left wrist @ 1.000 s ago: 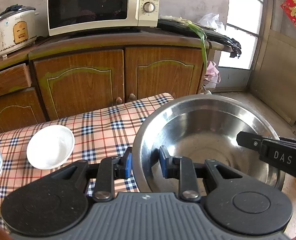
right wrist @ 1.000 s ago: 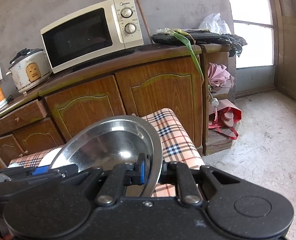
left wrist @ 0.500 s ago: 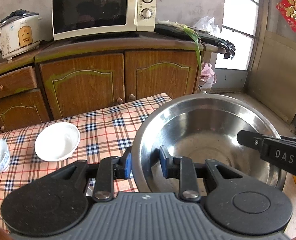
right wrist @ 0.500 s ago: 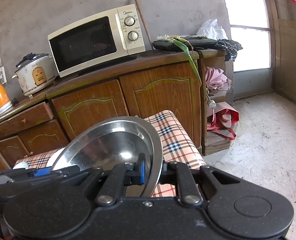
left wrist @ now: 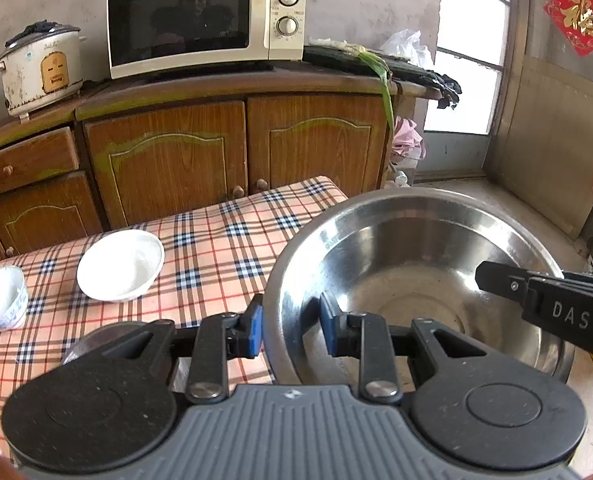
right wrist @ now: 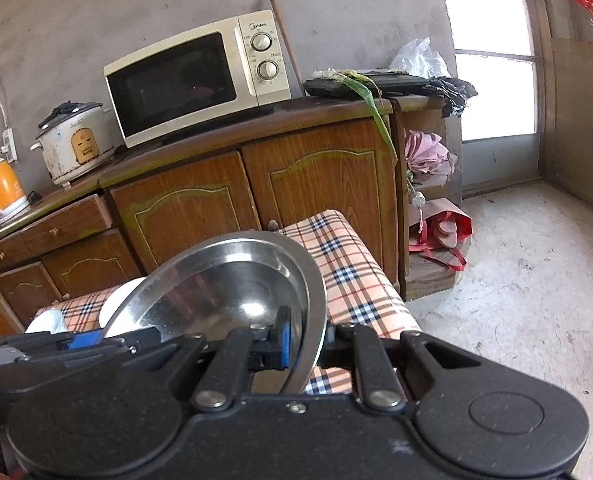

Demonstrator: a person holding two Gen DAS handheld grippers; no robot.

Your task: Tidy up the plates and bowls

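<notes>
The steel bowl (left wrist: 416, 280) is a large, round basin of polished metal with a rolled rim, a wide flat base and a bare interior; window light reflects off its inner wall. It is held clear of the table (left wrist: 216, 248), off the table's right end, partly over the concrete floor.

Left gripper (left wrist: 290, 330): the jaws straddle the near-left rim — one blue pad outside the wall, one inside. The gap is narrow, and the pads appear to press on the rim.

Right gripper (right wrist: 304, 340): the jaws are fully closed on the opposite rim, which passes edge-on between the pads. In the left wrist view its black finger, marked DAS, reaches over the bowl's right side.

On the checked tablecloth, well apart from the steel bowl, stand a white bowl (left wrist: 120, 266) and, further left, a small white cup (left wrist: 2, 298) with blue pattern. A second metal rim shows just under the left gripper's body — detail cannot be told.
</notes>
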